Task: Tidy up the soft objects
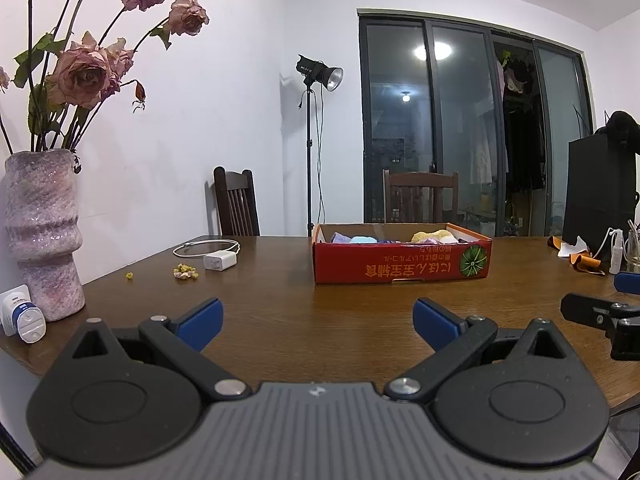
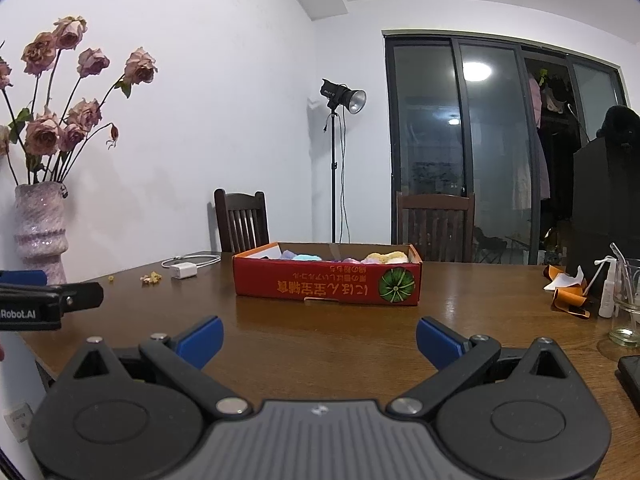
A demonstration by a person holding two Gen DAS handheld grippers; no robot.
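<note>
Blue fingers (image 1: pixel 200 322) of left gripper (image 1: pixel 318 326) spread wide, empty, right gripper (image 2: pixel 319 340) likewise, above wooden table (image 1: pixel 340 312)

A cardboard box (image 1: pixel 402 258) sits mid-table on a wooden table (image 1: pixel 340 320), soft items (image 1: pixel 362 239) inside. To its left lie a charger (image 1: pixel 218 261) and cable (image 1: pixel 206 247); a vase of roses (image 1: pixel 42 232) stands at the far left edge. Two chairs (image 1: pixel 236 204) and a studio light (image 1: pixel 318 74) stand behind.
</note>
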